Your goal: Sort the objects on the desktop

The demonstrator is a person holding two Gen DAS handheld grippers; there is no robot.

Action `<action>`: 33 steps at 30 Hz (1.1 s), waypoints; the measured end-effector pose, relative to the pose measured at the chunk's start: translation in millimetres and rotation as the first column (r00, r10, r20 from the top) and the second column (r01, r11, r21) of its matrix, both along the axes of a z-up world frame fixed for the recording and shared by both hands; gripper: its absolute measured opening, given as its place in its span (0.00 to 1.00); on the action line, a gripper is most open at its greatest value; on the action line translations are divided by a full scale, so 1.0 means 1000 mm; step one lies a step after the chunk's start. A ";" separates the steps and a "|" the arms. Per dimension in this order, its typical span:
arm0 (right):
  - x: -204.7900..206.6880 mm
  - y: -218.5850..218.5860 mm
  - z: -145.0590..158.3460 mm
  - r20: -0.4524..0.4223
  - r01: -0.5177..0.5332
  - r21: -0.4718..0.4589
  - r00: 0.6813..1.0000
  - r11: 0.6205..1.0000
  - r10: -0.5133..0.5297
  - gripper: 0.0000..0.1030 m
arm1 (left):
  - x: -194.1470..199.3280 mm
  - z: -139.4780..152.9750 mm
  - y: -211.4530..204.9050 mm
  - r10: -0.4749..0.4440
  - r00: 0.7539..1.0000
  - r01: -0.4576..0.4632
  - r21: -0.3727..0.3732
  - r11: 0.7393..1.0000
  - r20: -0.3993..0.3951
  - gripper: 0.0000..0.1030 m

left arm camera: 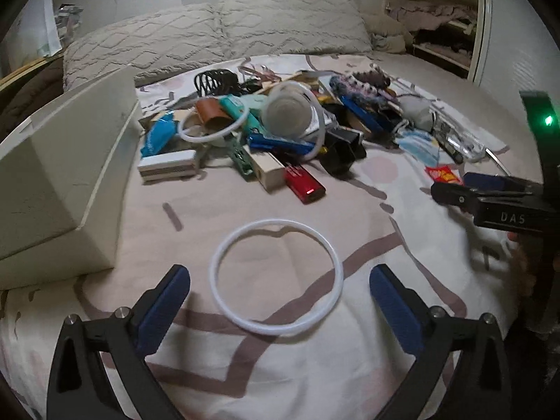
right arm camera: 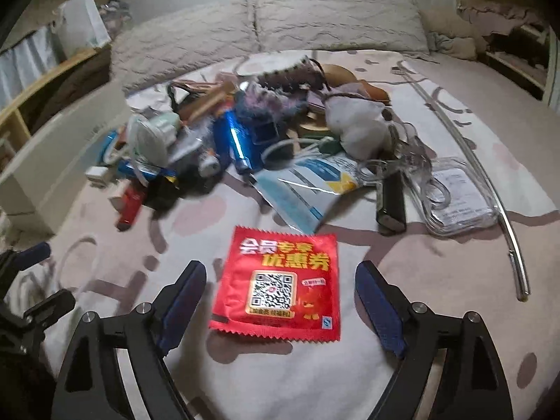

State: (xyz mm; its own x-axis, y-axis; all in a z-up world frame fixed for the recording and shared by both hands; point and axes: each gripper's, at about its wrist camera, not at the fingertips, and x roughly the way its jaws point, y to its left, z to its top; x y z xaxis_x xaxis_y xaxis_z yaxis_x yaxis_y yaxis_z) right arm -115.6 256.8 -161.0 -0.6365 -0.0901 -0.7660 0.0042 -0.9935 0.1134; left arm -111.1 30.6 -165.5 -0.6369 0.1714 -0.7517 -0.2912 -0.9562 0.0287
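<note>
Left gripper (left arm camera: 280, 288) hovering jaws apart, thin white plastic ring (left arm camera: 276, 276) lying flat on patterned bedsheet (left arm camera: 350, 378) between fingers, ungripped. Right gripper (right arm camera: 281, 288) likewise spread, straddling red foil sachet (right arm camera: 280, 283). Both probably lining up picks from cluttered pile (left arm camera: 276, 129).

Both feeds look dim and slightly yellow to me, lit softly from overhead with no hard shadows on the bedsheet (left arm camera: 280, 367). The fisheye bends the pillows (left arm camera: 217, 35) and rounds every edge into black corners. In the right wrist view the clutter pile (right arm camera: 245, 133) smears with motion blur, while the red packet (right arm camera: 278, 287) reads sharper. A green indicator light (left arm camera: 547, 120) flares at the left view's right edge.
</note>
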 end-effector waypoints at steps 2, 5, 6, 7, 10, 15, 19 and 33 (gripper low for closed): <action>0.002 0.001 -0.001 0.007 0.036 -0.006 0.999 0.999 -0.036 0.85 | -0.006 -0.007 0.001 0.011 1.000 -0.011 -0.009 1.000 0.008 1.00; 0.004 0.002 -0.001 0.007 0.037 0.006 0.999 0.999 -0.038 0.85 | -0.014 -0.013 -0.004 0.037 0.999 -0.038 0.029 0.999 0.022 1.00; 0.004 0.003 -0.001 0.007 0.030 0.018 1.000 0.999 -0.030 0.85 | -0.015 -0.014 -0.006 0.044 0.999 -0.044 0.040 0.998 0.023 1.00; 0.004 0.004 -0.001 0.007 0.028 0.032 1.000 0.999 -0.028 0.85 | -0.016 -0.014 -0.007 0.047 0.999 -0.048 0.047 0.998 0.022 1.00; 0.003 0.011 0.001 0.014 0.000 0.053 1.000 0.999 -0.001 0.85 | -0.020 -0.017 -0.011 0.045 0.999 -0.046 0.061 0.997 0.017 1.00; 0.006 0.021 0.001 0.032 -0.062 0.031 0.998 0.998 0.061 0.85 | -0.027 -0.021 -0.014 0.036 0.999 -0.036 0.086 0.996 0.004 1.00; 0.008 0.026 0.003 0.034 -0.060 0.028 0.998 0.998 0.059 0.85 | -0.027 -0.023 -0.014 0.029 1.000 -0.028 0.087 0.996 -0.007 1.00; 0.000 0.016 -0.002 0.025 -0.083 -0.013 0.996 0.997 0.083 0.84 | -0.024 -0.023 -0.017 0.018 1.000 -0.017 0.122 0.992 -0.005 1.00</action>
State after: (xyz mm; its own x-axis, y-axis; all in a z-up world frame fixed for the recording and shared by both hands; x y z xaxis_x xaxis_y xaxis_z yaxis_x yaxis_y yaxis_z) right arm -116.1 273.1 -163.2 -0.6070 -0.1505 -0.7803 0.0833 -0.9885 0.1259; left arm -135.0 13.6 -188.9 -0.6451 0.2503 -0.7219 -0.2744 -0.9577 -0.0869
